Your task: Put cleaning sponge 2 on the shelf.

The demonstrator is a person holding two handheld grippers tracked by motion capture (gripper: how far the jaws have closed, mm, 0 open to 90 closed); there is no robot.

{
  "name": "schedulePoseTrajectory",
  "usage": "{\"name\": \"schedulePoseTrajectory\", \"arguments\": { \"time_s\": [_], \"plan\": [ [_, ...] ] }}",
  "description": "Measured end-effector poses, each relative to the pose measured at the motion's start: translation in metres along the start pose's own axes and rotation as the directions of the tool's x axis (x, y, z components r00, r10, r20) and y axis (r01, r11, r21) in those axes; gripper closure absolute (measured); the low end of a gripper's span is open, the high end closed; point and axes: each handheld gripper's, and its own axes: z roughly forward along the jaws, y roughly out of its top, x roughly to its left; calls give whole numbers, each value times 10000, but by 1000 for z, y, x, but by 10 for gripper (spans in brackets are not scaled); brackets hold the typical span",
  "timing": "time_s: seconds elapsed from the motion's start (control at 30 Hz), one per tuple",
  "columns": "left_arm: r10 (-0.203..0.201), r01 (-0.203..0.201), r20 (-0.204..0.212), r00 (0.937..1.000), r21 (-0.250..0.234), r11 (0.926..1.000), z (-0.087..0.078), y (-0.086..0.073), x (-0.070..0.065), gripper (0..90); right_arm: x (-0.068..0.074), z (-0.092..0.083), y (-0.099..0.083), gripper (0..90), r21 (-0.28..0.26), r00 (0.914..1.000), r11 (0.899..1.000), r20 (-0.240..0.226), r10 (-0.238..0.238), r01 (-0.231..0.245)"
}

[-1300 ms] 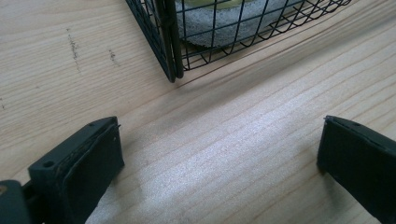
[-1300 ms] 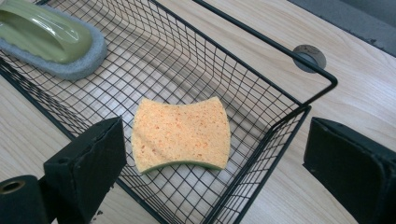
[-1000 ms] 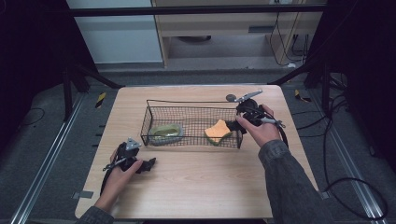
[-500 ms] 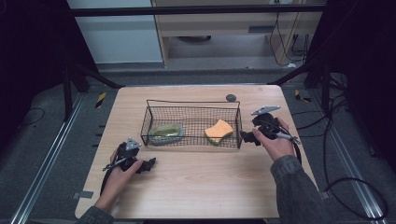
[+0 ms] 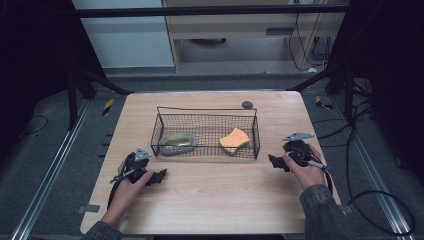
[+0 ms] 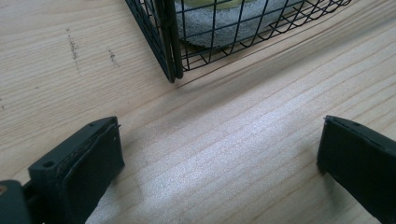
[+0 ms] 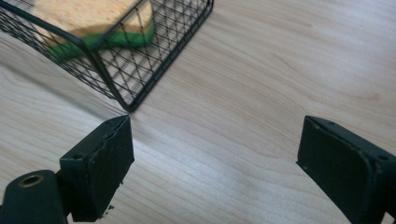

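Now that the right gripper (image 5: 276, 162) has left the sponge (image 5: 234, 139) in the basket (image 5: 256, 131) and dropped beside it, both grippers gape empty; placing looks done.

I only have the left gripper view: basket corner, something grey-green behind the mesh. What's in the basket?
Observer: Two things. The high view shows a green scrub pad at the basket's left end and an orange sponge at its right end.
Operator: Where's the right gripper?
Observer: The right gripper is low over the table, just outside the basket's right end.
Operator: Holding anything?
Observer: No. The right gripper view shows its jaws wide apart with only bare wood between them.
Operator: Anything else on the table?
Observer: A small dark round thing lies behind the basket's far right corner.
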Motion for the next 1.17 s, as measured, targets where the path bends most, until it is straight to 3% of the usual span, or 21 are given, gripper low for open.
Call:
{"name": "schedulePoseTrajectory", "arguments": {
  "time_s": [0.37,0.8,0.93,1.03,1.17],
  "plan": [
    [1,-1,1,10000,-1,10000,0,0,0,0,-14,25,-15,115,-34,9955,9958,234,915,-915],
    [2,-2,1,10000,2,10000,0,0,0,0,-9,44,-23,74,296,9936,9934,238,1104,-1111],
    [1,-1,2,10000,0,10000,0,0,0,0,-5,47,-23,53,165,9947,9954,432,938,-945],
    [-1,1,0,10000,0,10000,0,0,0,0,-3,50,-28,16,-357,9943,9948,448,970,-954],
    [-4,4,9,10000,-1,10000,0,0,0,0,-2,50,-29,11,-354,9930,9940,529,1054,-1037]
  ]
}}
